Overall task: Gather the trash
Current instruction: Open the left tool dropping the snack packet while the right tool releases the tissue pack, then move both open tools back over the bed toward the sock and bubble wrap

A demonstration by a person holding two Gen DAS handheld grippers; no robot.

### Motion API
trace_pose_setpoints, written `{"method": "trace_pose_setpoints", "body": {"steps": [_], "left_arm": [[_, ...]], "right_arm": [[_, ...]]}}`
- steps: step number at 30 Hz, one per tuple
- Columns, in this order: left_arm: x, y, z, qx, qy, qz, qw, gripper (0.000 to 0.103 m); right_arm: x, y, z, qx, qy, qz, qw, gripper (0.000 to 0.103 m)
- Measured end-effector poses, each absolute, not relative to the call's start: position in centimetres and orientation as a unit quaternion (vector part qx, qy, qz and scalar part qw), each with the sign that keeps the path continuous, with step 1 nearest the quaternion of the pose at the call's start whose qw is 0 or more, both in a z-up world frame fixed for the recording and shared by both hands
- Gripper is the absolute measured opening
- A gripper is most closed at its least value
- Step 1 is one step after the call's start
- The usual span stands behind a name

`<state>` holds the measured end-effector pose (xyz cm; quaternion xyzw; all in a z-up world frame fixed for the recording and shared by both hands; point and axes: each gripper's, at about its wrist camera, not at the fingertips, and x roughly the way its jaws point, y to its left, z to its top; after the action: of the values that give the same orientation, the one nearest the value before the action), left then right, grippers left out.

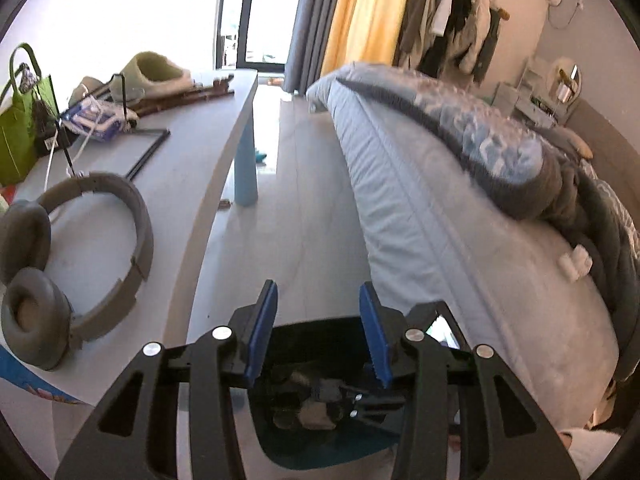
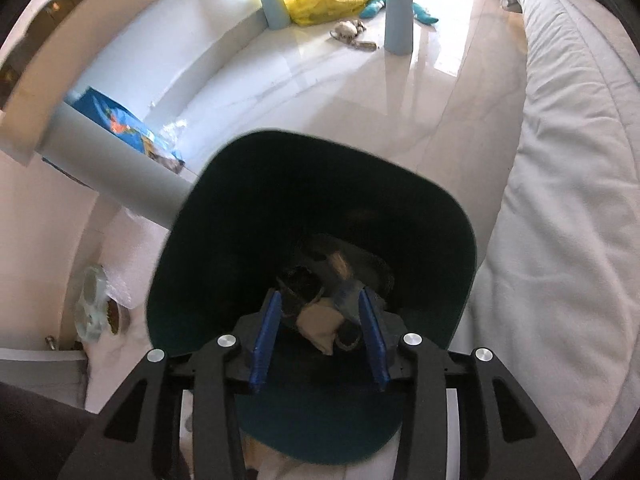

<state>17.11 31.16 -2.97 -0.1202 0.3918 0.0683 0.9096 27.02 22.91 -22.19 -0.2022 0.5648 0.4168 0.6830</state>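
Note:
A dark teal bin (image 2: 188,280) stands on the floor between a table and a bed, with crumpled dark and beige trash (image 2: 320,320) at its bottom. My right gripper (image 2: 319,296) points down into the bin's mouth. Its blue pads stand apart and press on nothing, and the trash lies below and between them. My left gripper (image 1: 319,286) hangs higher over the same bin (image 1: 280,444), open, with only floor showing between its fingers. In the left wrist view the bin's trash (image 1: 308,404) shows behind the jaws.
The white table (image 1: 192,184) at left carries grey headphones (image 1: 80,260), a green bag (image 1: 18,132), a tissue pack (image 1: 96,118) and a slipper (image 1: 154,70). A bed (image 1: 440,220) runs along the right. Under the table lie a yellow bag (image 2: 320,0) and a blue packet (image 2: 120,124).

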Motion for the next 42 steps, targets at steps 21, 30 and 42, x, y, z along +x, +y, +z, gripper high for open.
{"method": "trace_pose_setpoints", "body": {"steps": [21, 30, 42], "left_arm": [[18.8, 24.4, 1.6, -0.108, 0.303, 0.027, 0.946, 0.067], [20.5, 20.6, 2.1, -0.086, 0.291, 0.006, 0.953, 0.082], [22.9, 13.3, 2.3, -0.044, 0.285, -0.053, 0.956, 0.093]], "right_arm": [[30.4, 14.3, -9.3, -0.125, 0.437, 0.426, 0.782, 0.058], [32.5, 7.4, -5.9, -0.105, 0.392, 0.38, 0.831, 0.067], [35.5, -3.1, -4.4, -0.079, 0.372, 0.296, 0.876, 0.074]]}}
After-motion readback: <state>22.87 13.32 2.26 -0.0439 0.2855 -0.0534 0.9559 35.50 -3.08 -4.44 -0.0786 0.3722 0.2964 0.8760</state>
